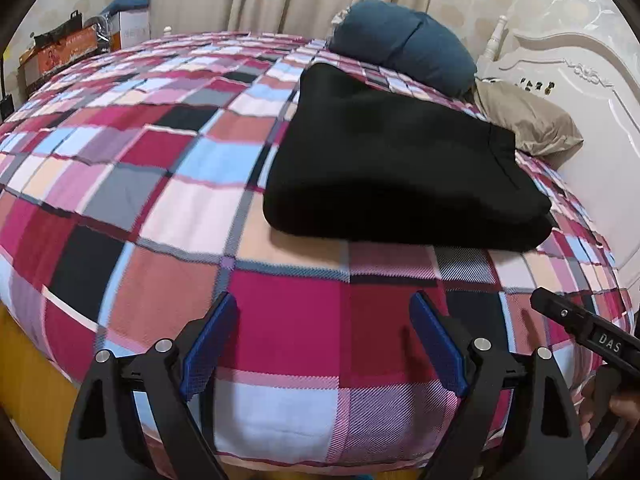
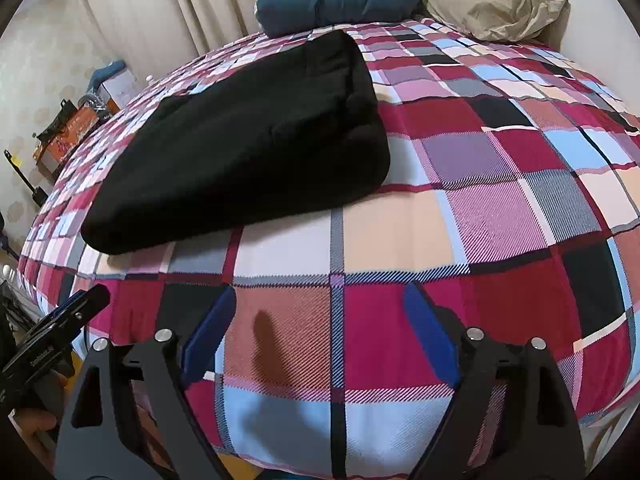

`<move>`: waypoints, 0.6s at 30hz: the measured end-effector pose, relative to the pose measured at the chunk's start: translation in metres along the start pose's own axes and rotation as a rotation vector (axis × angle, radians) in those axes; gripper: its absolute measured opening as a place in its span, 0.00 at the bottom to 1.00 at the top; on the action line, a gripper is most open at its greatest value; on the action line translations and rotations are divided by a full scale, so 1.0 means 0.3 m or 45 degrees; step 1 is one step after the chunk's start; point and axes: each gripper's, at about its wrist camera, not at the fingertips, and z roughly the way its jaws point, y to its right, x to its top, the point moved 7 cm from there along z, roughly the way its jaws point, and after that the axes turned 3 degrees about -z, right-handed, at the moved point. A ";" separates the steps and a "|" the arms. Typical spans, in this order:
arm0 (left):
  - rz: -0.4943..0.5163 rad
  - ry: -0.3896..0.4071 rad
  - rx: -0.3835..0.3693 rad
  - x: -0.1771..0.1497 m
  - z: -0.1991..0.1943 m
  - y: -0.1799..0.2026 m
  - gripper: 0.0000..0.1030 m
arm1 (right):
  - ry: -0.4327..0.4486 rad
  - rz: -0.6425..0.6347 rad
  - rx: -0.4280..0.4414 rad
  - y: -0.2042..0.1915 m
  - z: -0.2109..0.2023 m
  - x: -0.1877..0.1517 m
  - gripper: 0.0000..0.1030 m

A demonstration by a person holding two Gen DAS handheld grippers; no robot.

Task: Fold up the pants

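"DAS" on the right claw (image 1: 592, 332)

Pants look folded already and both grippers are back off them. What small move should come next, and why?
Probably none beyond retreating: the black pants lie in a compact folded stack on the plaid bedspread, and the left gripper and right gripper hover open, empty, short of it.
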 end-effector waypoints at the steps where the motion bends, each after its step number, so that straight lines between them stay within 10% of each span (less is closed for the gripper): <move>1: 0.001 -0.003 0.005 -0.007 0.002 0.004 0.84 | 0.003 -0.004 -0.004 0.000 0.000 -0.004 0.83; 18: 0.036 0.005 0.018 -0.006 -0.003 0.049 0.84 | 0.009 -0.055 -0.033 -0.013 0.002 -0.009 0.88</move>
